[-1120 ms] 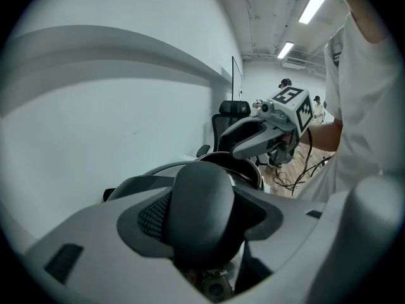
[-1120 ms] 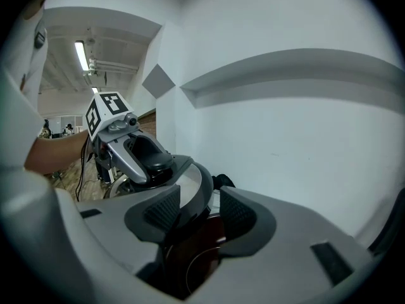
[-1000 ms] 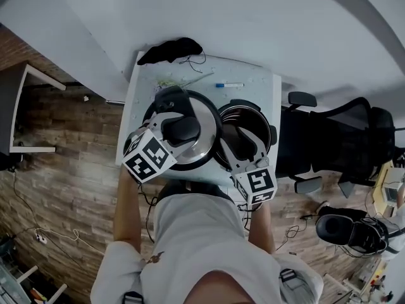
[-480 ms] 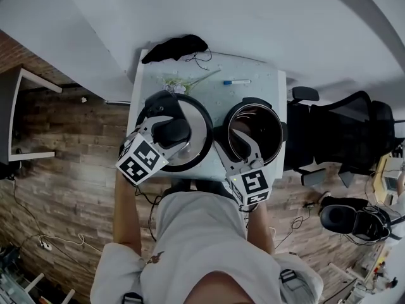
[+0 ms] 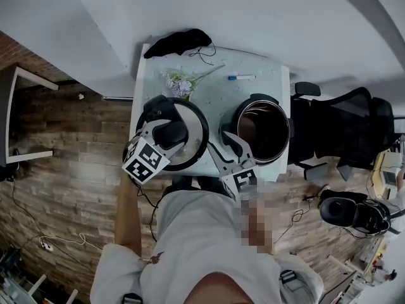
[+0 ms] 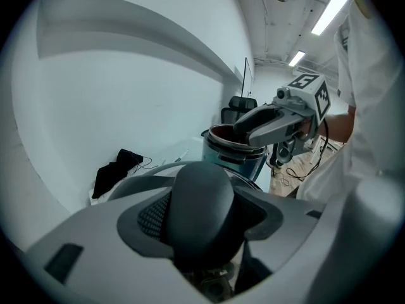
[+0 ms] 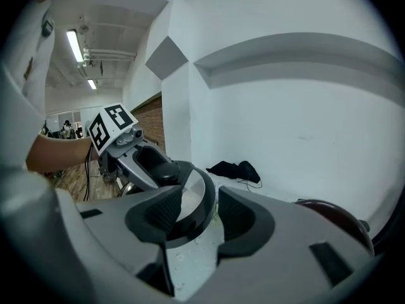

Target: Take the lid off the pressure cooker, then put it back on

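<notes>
Left tongs (image 5: pixel 166 133) clamp lid knob (image 6: pixel 202 198)

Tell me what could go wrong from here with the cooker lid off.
The left gripper holds the lid by its knob alone; it could tip or slip. The right gripper sits open between lid and pot, so swinging the lid back might strike it. The flowers lie just beyond the lid and could get crushed.
</notes>
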